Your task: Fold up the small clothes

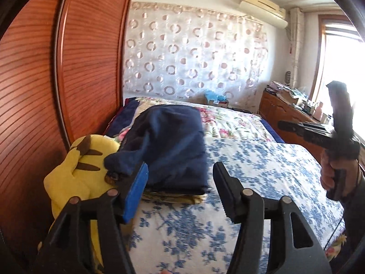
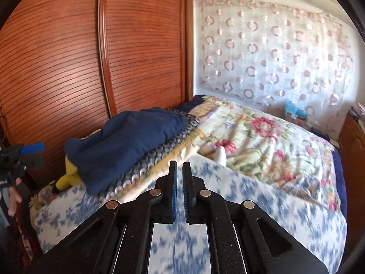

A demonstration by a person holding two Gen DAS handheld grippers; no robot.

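We are holding our left claw (image 1: 180,178) wide apart with nothing in it, hovering just in front of the folded navy garment (image 1: 171,146). That garment is lying on a patterned folded cloth (image 2: 159,157) on the bed (image 2: 251,196), beside the yellow plush toy (image 1: 77,166) and the wooden wardrobe (image 1: 68,68). We are keeping our right claw (image 2: 180,166) nearly closed, a narrow gap showing, empty above the blue-flowered cover.

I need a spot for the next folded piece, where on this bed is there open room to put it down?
Open room: the blue-flowered sheet right of the navy pile, and the floral quilt behind it, apart from a small white item. Crowded: the wardrobe side, with the pile and yellow plush.
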